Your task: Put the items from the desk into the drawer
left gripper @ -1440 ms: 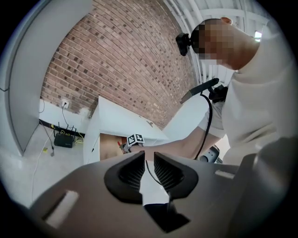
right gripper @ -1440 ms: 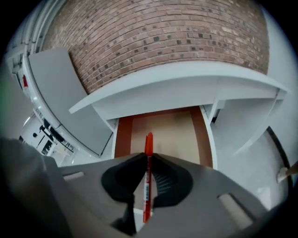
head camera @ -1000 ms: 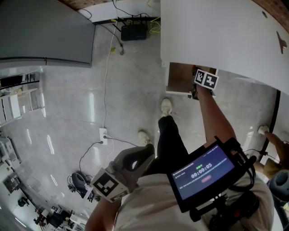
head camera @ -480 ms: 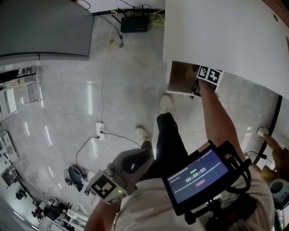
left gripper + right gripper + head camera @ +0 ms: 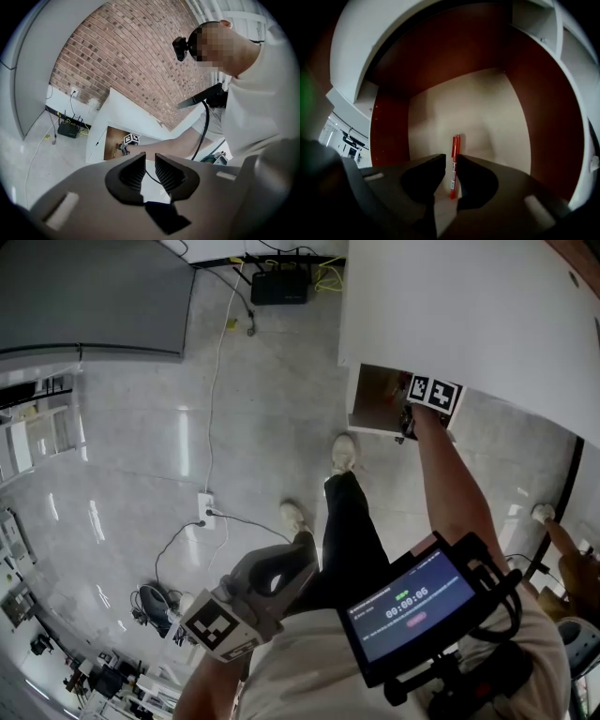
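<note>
The pen (image 5: 454,145) sits in the narrow gap between the fingers of the right gripper (image 5: 450,158), low in the middle of the right gripper view. Its long axis runs the same way as the fingers, straight up the frame and out past their tips over the pale floor of the drawer (image 5: 487,108). The fingers stand only a little apart. The pen lies against the right-hand one, with a thin strip of drawer floor showing on its left side. I cannot tell whether it is lightly pinched or already lying loose on the floor. That is the relation the next move turns on: a drop needs the fingers to spread, and a pull-back goes straight along the pen's length.

In the head view the right arm reaches to the open drawer under the white counter (image 5: 469,306) at the upper right, so this hand is at the job. The left gripper (image 5: 150,158) is held back near the person's body at the lower centre. Its fingers are slightly parted with nothing between them.

The drawer's front corners are cut off by the gripper body. From above, the marker cube covers most of the drawer's inside. No other items can be made out on the stretch of counter in view.
</note>
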Demonstrator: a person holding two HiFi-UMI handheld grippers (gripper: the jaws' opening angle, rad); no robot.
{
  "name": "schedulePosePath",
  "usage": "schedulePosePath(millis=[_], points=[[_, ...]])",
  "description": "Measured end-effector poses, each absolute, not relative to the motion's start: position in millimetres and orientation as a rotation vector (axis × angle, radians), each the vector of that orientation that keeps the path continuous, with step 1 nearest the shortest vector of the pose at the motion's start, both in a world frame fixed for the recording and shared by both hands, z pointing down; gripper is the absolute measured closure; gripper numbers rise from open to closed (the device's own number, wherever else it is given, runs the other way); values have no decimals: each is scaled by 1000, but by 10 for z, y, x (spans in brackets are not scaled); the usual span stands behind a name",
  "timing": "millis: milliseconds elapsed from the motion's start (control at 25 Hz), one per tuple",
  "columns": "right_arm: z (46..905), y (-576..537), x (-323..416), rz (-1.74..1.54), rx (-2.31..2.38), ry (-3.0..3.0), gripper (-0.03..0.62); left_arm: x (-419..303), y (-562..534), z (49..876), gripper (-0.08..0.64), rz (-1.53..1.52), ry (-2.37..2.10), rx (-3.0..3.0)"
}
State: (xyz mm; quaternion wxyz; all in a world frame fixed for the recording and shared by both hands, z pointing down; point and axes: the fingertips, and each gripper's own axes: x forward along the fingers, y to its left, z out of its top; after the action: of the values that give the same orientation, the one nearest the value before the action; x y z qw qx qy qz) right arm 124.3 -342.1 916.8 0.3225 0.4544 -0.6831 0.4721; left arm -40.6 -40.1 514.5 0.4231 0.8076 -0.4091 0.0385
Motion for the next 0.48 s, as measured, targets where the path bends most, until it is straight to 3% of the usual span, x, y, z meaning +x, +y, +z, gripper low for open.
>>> schedulePosePath(millis=[320, 480], points=[[8500, -3129, 1340, 1144, 1208, -1849, 531, -421, -152, 4771, 492, 61, -991, 2114], [8026, -2811, 1300, 1095, 1171, -1902, 589, -574, -27, 4486, 492, 9, -1011, 2184]])
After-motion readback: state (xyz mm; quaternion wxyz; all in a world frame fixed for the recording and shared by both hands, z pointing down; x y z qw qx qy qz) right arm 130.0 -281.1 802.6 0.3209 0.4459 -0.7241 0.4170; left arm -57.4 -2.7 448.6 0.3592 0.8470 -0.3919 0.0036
